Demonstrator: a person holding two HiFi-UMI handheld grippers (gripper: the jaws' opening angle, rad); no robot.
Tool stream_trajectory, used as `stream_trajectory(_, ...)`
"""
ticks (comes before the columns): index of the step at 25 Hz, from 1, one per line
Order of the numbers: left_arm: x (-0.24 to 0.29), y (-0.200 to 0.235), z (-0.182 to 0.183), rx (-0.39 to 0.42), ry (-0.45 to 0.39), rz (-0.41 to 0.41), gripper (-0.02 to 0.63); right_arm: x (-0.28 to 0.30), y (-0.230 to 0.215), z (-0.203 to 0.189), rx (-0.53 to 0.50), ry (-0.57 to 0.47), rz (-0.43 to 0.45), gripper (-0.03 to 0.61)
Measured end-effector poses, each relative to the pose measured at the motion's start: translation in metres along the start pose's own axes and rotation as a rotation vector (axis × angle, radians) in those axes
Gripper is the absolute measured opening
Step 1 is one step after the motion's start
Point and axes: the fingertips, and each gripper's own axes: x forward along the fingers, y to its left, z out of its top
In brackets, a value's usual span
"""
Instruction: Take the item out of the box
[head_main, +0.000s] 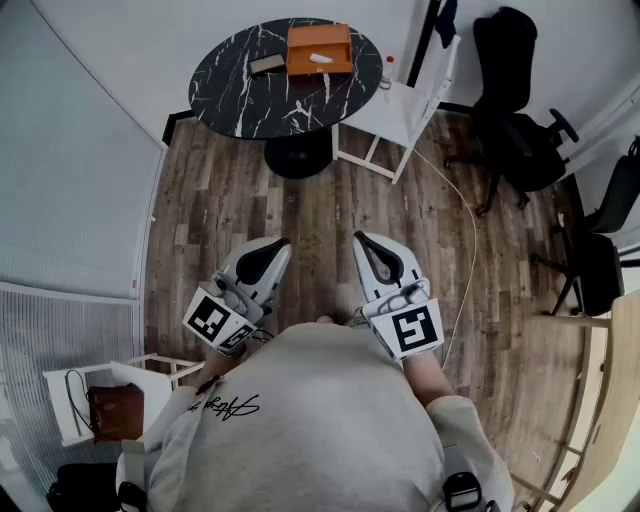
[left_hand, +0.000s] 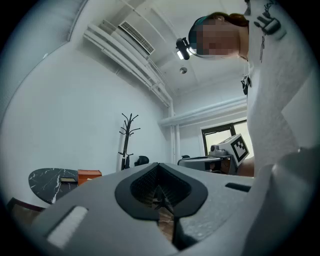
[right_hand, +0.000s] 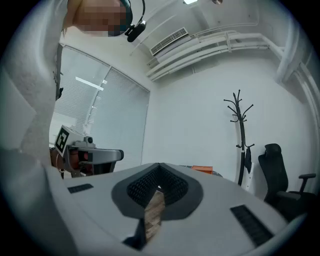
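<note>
An orange box (head_main: 319, 50) stands on a round black marble table (head_main: 240, 80) far ahead across the floor, with a white item (head_main: 320, 59) lying in it. I hold both grippers close to my body, well away from the table. The left gripper (head_main: 275, 246) is shut and empty, and so is the right gripper (head_main: 366, 241). In the left gripper view the jaws (left_hand: 160, 192) meet, with the orange box (left_hand: 89, 174) small at the left. The right gripper view shows its jaws (right_hand: 159, 187) closed, the orange box (right_hand: 201, 169) just beyond them.
A dark book (head_main: 266, 64) lies beside the box. A white chair (head_main: 405, 105) stands right of the table, black office chairs (head_main: 515, 120) further right. A cable (head_main: 470, 250) trails over the wooden floor. A brown bag (head_main: 115, 412) sits on a white stool at my left. A coat rack (right_hand: 241, 135) stands by the wall.
</note>
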Motion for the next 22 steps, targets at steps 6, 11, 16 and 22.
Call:
stream_trajectory(6, 0.001, -0.003, 0.002, 0.005, -0.001, -0.005, 0.003, -0.003, -0.001, 0.003, -0.007, -0.014, -0.008, 0.008)
stream_trajectory(11, 0.0, -0.004, 0.002, 0.006, -0.003, -0.007, 0.002, -0.004, 0.001, 0.003, -0.002, -0.01, 0.0, 0.008)
stream_trajectory(16, -0.002, -0.001, 0.001, -0.002, -0.001, -0.006, 0.003, -0.001, -0.001, 0.009, -0.007, -0.06, -0.008, 0.008)
stream_trajectory(22, -0.006, 0.0, -0.001, -0.01, 0.001, -0.01, 0.003, -0.002, 0.006, 0.011, 0.009, -0.071, -0.005, 0.008)
